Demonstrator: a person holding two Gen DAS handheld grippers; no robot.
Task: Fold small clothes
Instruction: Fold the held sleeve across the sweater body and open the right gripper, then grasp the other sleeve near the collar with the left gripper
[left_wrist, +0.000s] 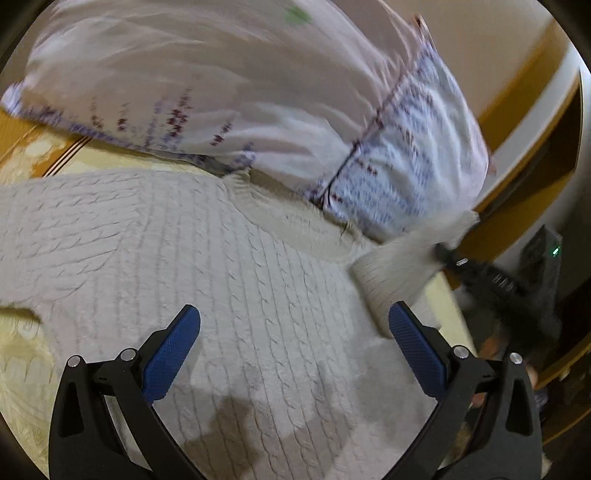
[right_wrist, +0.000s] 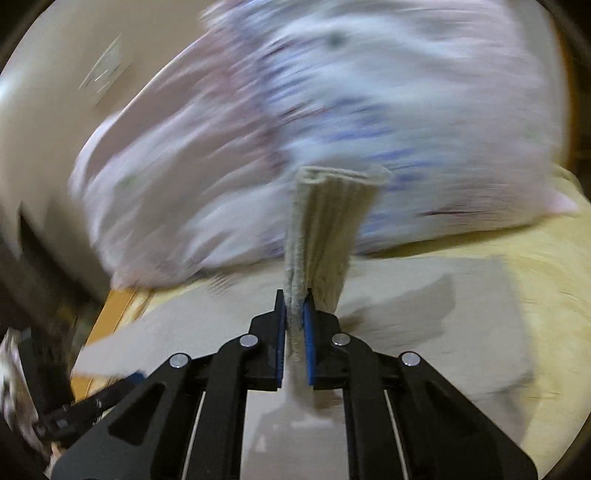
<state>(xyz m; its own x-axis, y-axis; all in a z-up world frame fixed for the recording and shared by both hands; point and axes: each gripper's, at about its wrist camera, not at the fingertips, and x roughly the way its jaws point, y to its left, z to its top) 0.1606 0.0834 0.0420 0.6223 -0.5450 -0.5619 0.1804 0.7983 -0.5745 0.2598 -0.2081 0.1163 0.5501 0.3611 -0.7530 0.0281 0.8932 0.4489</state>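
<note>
A cream cable-knit sweater (left_wrist: 192, 258) lies spread on the bed under my left gripper (left_wrist: 294, 314), which is open and empty just above it. My right gripper (right_wrist: 294, 295) is shut on the sweater's ribbed cuff (right_wrist: 328, 221) and holds the sleeve up off the bed. That gripper (left_wrist: 458, 260) also shows in the left wrist view at the right, with the lifted sleeve (left_wrist: 391, 273) hanging from it. The sweater's flat body (right_wrist: 406, 314) lies below the right gripper. The right wrist view is blurred.
A big pillow with a lavender print (left_wrist: 236, 92) lies just behind the sweater, also in the right wrist view (right_wrist: 332, 110). A yellow patterned bedspread (left_wrist: 18, 365) is underneath. A wooden bed frame (left_wrist: 524, 99) and a dark device with a green light (left_wrist: 550, 254) are at the right.
</note>
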